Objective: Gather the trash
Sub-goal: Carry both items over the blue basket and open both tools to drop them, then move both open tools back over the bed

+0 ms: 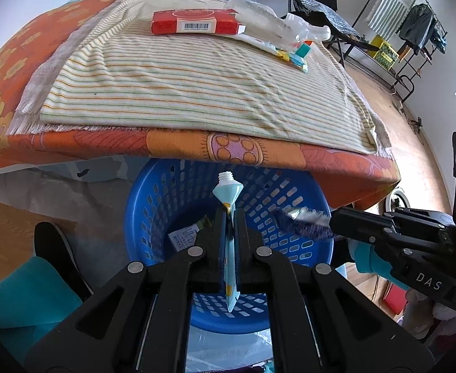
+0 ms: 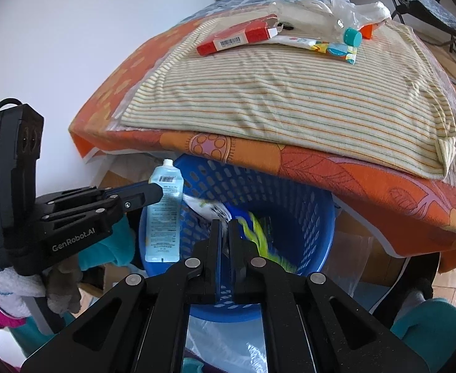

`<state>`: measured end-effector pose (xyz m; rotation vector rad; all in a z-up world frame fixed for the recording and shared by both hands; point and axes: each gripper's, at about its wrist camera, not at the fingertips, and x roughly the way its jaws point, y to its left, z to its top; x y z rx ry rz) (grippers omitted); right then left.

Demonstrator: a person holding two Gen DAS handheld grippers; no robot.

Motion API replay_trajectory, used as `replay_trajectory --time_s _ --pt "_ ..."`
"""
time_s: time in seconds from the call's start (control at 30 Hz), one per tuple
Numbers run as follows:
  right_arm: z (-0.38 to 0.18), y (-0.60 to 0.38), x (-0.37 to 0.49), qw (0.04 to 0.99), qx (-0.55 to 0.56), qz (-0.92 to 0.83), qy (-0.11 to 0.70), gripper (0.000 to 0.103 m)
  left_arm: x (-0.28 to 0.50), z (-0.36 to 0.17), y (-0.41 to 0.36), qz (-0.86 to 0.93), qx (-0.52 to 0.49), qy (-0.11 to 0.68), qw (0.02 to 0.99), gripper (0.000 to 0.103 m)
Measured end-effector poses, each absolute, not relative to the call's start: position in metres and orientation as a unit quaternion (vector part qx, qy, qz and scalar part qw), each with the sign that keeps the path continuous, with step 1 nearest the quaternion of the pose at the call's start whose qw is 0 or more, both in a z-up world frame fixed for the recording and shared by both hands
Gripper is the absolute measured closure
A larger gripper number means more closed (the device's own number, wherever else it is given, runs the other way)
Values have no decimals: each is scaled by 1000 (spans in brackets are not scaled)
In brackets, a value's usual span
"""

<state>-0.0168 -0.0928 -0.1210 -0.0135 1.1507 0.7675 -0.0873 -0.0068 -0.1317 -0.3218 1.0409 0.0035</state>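
My left gripper point(image 1: 230, 214) is shut on a flat light-blue tube point(image 1: 228, 189) with no cap, held edge-on over the blue perforated basket point(image 1: 153, 199). In the right wrist view the same tube point(image 2: 164, 214) hangs upright at the basket's left rim point(image 2: 321, 217), pinched by the left gripper point(image 2: 156, 191). My right gripper point(image 2: 225, 223) is shut on a crinkled white and blue wrapper point(image 2: 211, 209) above the basket's inside. From the left wrist view, the right gripper point(image 1: 333, 220) comes in from the right with the wrapper point(image 1: 302, 219) at its tips.
The basket stands on the floor, partly under the orange bedspread's edge point(image 1: 259, 152). On the striped cloth point(image 1: 197, 84) lie a red box point(image 1: 193, 23), a clear plastic bottle point(image 1: 265, 20) and a colourful packet point(image 1: 293, 56). Paper scraps point(image 1: 184, 236) and a yellow-green piece point(image 2: 259, 236) lie inside the basket.
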Motion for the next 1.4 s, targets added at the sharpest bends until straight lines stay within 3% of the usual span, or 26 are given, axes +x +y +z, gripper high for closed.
replay_trajectory --time_s 0.27,0.33,0.4,0.43,0.47,0.53,0.6,0.77,0.97,1.4 --pt "-125 -93 -13 769 -7 336 543 99 -85 -134 -3 13 -153 500 852 97" --pt "-127 -94 -11 767 -3 332 549 99 -85 -133 -3 17 -152 500 852 73" --pt "-127 -95 -10 769 -6 326 550 98 -87 -132 -2 23 -151 496 855 59" --pt "-127 -95 -10 769 -7 324 551 96 -87 -131 -2 25 -151 492 857 59" --pt "-127 -95 -10 770 -8 323 551 93 -87 -130 -1 26 -150 492 857 59" --pt "-125 -96 -9 773 -7 319 548 63 -88 -129 0 28 -151 490 858 59" --pt "-122 -98 -10 780 -5 315 540 51 -87 -129 0 28 -152 491 857 59" --pt "-118 -97 -8 788 -11 306 535 50 -85 -130 0 29 -150 494 856 57" --pt "-119 -96 -6 787 -15 301 539 41 -82 -129 -1 34 -150 494 856 31" --pt "-94 -103 19 806 2 291 515 41 -49 -99 10 19 -153 481 863 31"
